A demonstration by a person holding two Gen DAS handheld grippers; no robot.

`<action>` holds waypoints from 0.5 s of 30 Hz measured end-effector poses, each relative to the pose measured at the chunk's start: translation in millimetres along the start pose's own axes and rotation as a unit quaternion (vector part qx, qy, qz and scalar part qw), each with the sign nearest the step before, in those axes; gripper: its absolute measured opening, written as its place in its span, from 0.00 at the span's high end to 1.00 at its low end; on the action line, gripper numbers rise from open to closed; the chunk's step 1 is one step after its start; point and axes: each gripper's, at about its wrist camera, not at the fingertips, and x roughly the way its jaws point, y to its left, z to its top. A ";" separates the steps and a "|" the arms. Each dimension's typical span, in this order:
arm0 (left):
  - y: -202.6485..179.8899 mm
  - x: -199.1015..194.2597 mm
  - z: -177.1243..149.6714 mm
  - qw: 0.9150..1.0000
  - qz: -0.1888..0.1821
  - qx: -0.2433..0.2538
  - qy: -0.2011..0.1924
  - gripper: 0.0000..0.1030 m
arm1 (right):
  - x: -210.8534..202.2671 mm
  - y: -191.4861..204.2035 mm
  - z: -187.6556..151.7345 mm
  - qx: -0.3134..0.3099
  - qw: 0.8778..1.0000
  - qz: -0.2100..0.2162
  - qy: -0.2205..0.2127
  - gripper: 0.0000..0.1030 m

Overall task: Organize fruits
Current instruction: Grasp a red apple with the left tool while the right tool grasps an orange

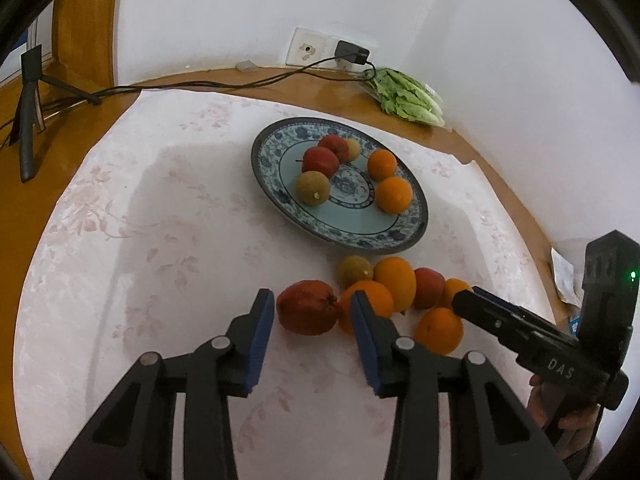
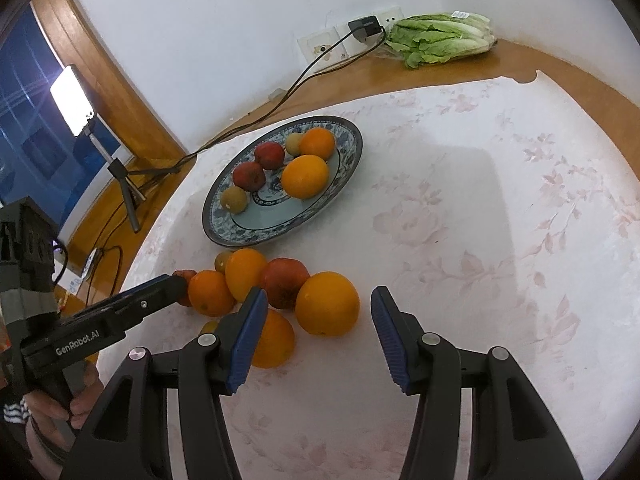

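Note:
A blue-patterned plate (image 1: 340, 240) (image 2: 224, 236) holds two red apples, two oranges and two greenish-brown fruits. In front of it, on the flowered cloth, lies a pile of several oranges, red apples and a greenish fruit. My left gripper (image 1: 312, 300) is open at the pile's left end. A red apple (image 1: 307, 312) sits just beyond and between its blue pads, with a gap on the right side. In the right wrist view the left gripper (image 2: 178, 282) shows side-on at that apple. My right gripper (image 2: 318, 300) (image 1: 466, 300) is open around a large orange (image 2: 328, 304) without touching it.
A bagged lettuce (image 1: 408, 98) (image 2: 440, 38) lies at the wall by a plugged charger (image 1: 352, 52), whose cable runs left across the wooden table. A tripod (image 1: 28, 112) carrying a lit lamp (image 2: 72, 100) stands at the left. A hand (image 2: 52, 404) holds the left gripper's handle.

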 end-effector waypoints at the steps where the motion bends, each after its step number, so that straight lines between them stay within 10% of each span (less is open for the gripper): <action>1: 0.0 0.1 -0.4 1.000 -0.002 0.000 -0.001 0.61 | 0.1 -0.3 0.0 0.001 1.000 0.001 -0.001 0.46; 15: 1.4 0.3 -2.3 1.000 0.006 0.002 -0.007 0.68 | 0.3 -4.3 -3.5 0.013 1.000 0.016 -0.010 0.54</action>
